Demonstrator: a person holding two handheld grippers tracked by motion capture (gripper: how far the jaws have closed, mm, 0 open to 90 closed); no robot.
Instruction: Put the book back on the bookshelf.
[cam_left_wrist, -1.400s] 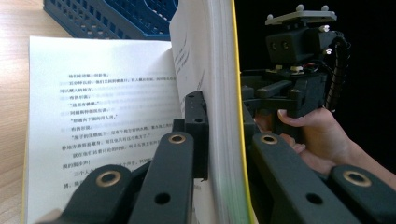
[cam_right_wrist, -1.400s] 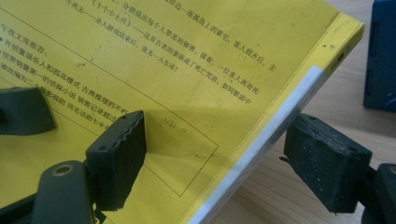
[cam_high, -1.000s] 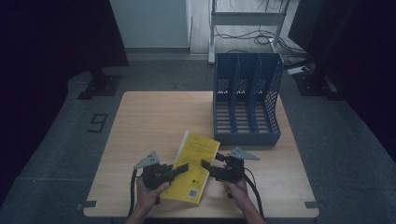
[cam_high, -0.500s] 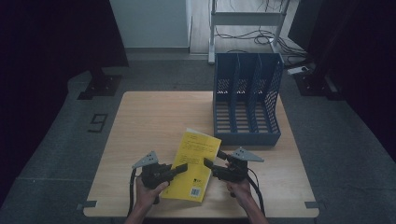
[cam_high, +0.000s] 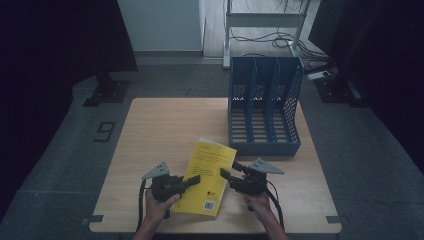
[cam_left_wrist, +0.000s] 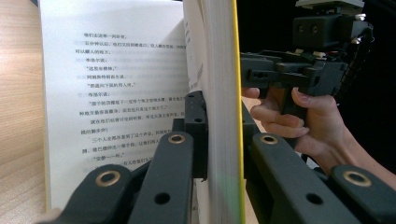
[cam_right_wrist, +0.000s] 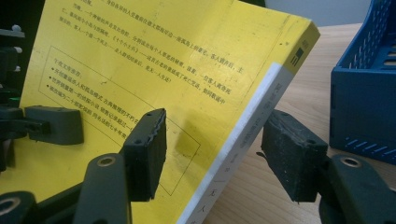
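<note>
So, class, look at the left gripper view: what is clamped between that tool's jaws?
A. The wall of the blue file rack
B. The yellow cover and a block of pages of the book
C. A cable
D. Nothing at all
B: the left tool has its jaws pressed on either side of the yellow book, along its open page edge.

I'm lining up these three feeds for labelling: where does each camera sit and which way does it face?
High view: above the person's side, looking forward and down at the table; forearms and both claws show.
Left gripper view: rides the left claw, shut on the yellow book; right hand beyond.
Right gripper view: rides the right claw, jaws just closing around the spine, pads apart.
All share the book.
</note>
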